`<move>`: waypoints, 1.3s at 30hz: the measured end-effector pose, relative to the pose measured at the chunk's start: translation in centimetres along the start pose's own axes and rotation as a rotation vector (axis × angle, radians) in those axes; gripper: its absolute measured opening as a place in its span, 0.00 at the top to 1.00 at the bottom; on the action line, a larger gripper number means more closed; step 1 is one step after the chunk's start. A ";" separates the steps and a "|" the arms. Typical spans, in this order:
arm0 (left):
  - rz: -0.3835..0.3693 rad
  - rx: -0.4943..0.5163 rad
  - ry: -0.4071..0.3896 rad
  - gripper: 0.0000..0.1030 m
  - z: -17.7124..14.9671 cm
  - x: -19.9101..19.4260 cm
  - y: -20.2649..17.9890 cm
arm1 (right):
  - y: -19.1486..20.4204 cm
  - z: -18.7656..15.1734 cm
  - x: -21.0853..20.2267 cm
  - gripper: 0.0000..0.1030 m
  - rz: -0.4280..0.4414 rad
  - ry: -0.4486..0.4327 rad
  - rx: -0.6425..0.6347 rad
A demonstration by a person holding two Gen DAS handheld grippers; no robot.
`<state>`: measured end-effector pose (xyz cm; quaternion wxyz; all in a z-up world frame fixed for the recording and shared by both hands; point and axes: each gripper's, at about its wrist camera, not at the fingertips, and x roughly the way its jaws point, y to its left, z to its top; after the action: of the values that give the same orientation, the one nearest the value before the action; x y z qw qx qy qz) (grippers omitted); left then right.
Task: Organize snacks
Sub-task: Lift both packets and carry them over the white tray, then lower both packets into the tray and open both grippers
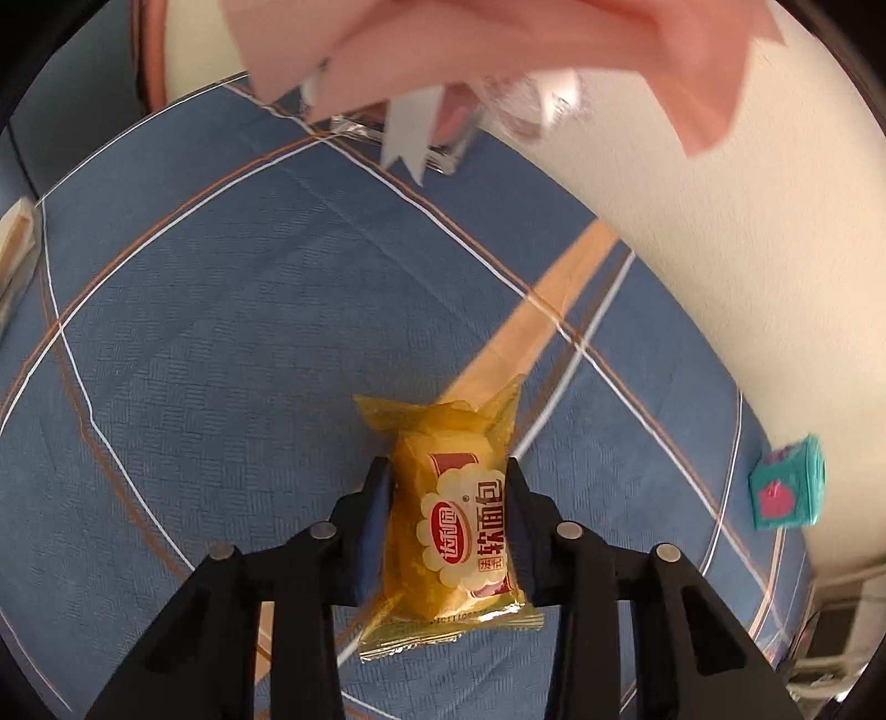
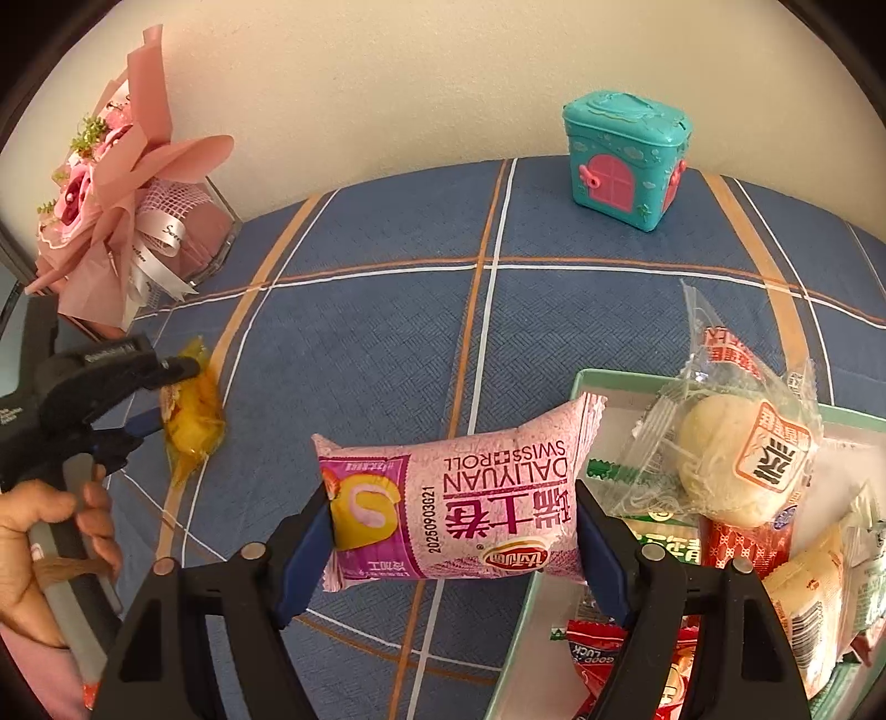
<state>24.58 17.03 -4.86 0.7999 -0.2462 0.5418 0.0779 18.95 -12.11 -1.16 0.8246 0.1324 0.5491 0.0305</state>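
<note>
My left claw (image 1: 446, 526) pinched the yellow soft-bread packet (image 1: 451, 526) across its middle, near the tabletop's left edge; my right claw (image 2: 451, 545) gripped the pink Swiss roll pack (image 2: 454, 493) endwise beside the tray (image 2: 587, 382). Both felt light, squashy, film slippery, so I judged mid-body holds safest

Glossy plastic wrapper (image 1: 454, 531) — matt woven cloth (image 1: 221, 332)

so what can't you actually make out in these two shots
- Tray, right wrist view: its right and bottom parts are cut off by the frame edge; the right gripper and its pink Swiss roll pack cover the near left rim.
- Yellow bread pack, right wrist view: label unreadable, partly behind the left gripper.
- Bouquet, left wrist view: blurred, cut off at the top.
</note>
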 end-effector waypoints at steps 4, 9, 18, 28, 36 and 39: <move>0.002 0.031 0.006 0.64 -1.2 -1.1 -0.4 | -0.3 -0.1 -1.2 0.22 0.006 -0.006 0.013; -0.065 0.068 -0.014 0.64 -4.7 -4.6 -1.8 | -0.5 -0.6 -3.9 0.22 0.016 -0.025 0.032; -0.225 0.248 -0.013 0.64 -14.0 -10.9 -9.9 | -4.6 -4.5 -10.1 0.22 -0.025 -0.068 0.113; -0.286 0.474 0.070 0.64 -23.3 -11.2 -18.3 | -12.8 -9.7 -13.3 0.22 -0.212 -0.051 0.225; -0.281 0.560 0.123 0.63 -25.5 -9.2 -20.6 | -15.3 -10.3 -12.5 0.21 -0.209 -0.023 0.274; -0.263 0.566 0.104 0.47 -25.5 -9.6 -20.2 | -15.3 -10.3 -12.1 0.20 -0.215 -0.018 0.269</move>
<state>7.50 -11.33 2.62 0.8110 -0.0854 0.5458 -0.1928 3.31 -27.26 2.10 0.8028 0.1825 0.5518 -0.1330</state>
